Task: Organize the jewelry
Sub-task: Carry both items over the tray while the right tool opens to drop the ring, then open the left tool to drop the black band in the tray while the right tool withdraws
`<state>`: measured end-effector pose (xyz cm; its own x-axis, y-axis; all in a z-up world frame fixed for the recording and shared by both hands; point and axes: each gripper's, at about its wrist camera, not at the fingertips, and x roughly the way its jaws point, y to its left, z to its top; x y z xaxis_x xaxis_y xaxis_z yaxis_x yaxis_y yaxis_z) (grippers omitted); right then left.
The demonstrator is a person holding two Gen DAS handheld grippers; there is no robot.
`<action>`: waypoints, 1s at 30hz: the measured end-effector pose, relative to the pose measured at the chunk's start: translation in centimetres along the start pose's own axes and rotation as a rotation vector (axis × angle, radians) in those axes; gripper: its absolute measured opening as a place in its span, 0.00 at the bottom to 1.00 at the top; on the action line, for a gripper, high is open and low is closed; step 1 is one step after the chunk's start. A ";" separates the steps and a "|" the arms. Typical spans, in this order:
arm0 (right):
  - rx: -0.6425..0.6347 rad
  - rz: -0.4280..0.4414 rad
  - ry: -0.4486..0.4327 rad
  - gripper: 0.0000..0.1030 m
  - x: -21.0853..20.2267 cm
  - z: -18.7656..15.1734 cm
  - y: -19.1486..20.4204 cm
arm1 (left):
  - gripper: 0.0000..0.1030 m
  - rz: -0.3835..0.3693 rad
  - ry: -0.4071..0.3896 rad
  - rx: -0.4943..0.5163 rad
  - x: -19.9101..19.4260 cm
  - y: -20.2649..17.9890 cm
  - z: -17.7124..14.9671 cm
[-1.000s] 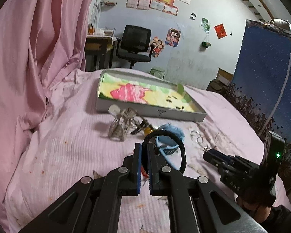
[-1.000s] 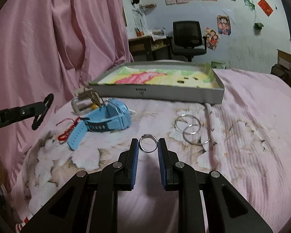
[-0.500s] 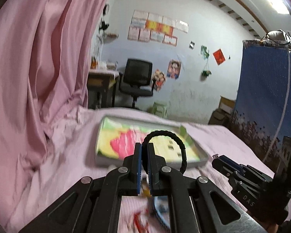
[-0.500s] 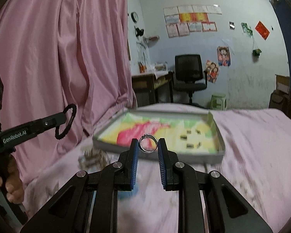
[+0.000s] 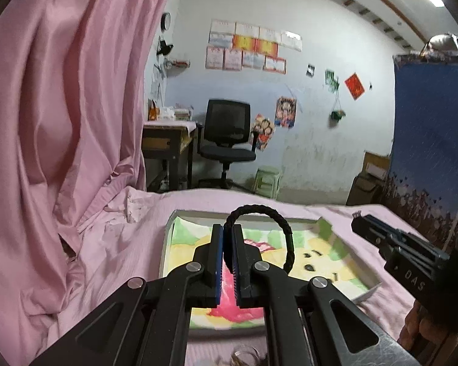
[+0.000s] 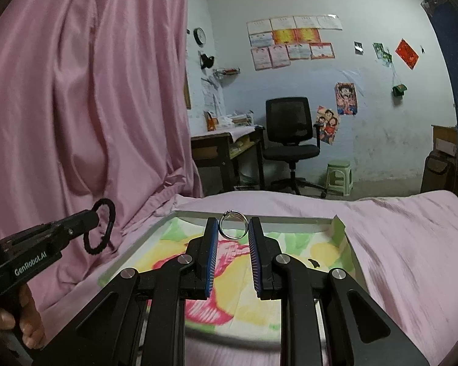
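Observation:
My left gripper (image 5: 228, 231) is shut on a black braided bracelet (image 5: 278, 222) that loops up and to the right of its fingers, held over the near part of the tray (image 5: 168, 228). My right gripper (image 6: 233, 228) is shut on a small silver ring (image 6: 232, 228), upright between its blue pads above the tray (image 6: 340, 228). The tray is a shallow grey box lined with a yellow, pink and green picture. In the right wrist view the left gripper (image 6: 96, 218) shows at the left with the bracelet (image 6: 102, 228). The right gripper's tip (image 5: 361, 224) appears at the right of the left wrist view.
The tray lies on a bed with a pink sheet (image 6: 406, 244). A pink curtain (image 5: 61, 122) hangs along the left. Small dark pieces (image 5: 310, 256) lie inside the tray. Loose metal jewelry (image 5: 244, 353) shows at the bottom edge. A desk and office chair (image 6: 290, 134) stand behind.
Both grippers have risen from the bed and moved forward over the tray, still holding the bracelet and the ring. The watch and loose rings on the sheet have dropped out of view.

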<state>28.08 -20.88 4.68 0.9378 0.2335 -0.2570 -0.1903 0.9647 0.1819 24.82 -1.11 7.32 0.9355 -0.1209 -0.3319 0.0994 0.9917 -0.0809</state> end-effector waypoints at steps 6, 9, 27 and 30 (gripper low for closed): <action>0.030 -0.021 0.161 0.17 5.5 -1.4 -0.9 | 0.05 0.001 0.221 -0.018 6.5 0.8 -0.5; 0.043 -0.025 0.289 0.17 8.2 -3.0 -1.2 | 0.05 0.000 0.337 -0.027 9.1 1.4 -1.3; 0.052 -0.010 0.486 0.35 9.9 -6.0 -1.7 | 0.07 -0.024 0.623 -0.052 13.1 3.1 -3.4; 0.042 -0.012 0.404 0.39 7.9 -5.2 -1.7 | 0.10 -0.038 0.571 -0.088 11.9 3.5 -3.1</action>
<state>34.26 -20.02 -2.55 0.7484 0.2597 -0.6104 -0.1602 0.9637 0.2136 35.24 0.83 0.15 0.5979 -0.1845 -0.7800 0.0776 0.9819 -0.1727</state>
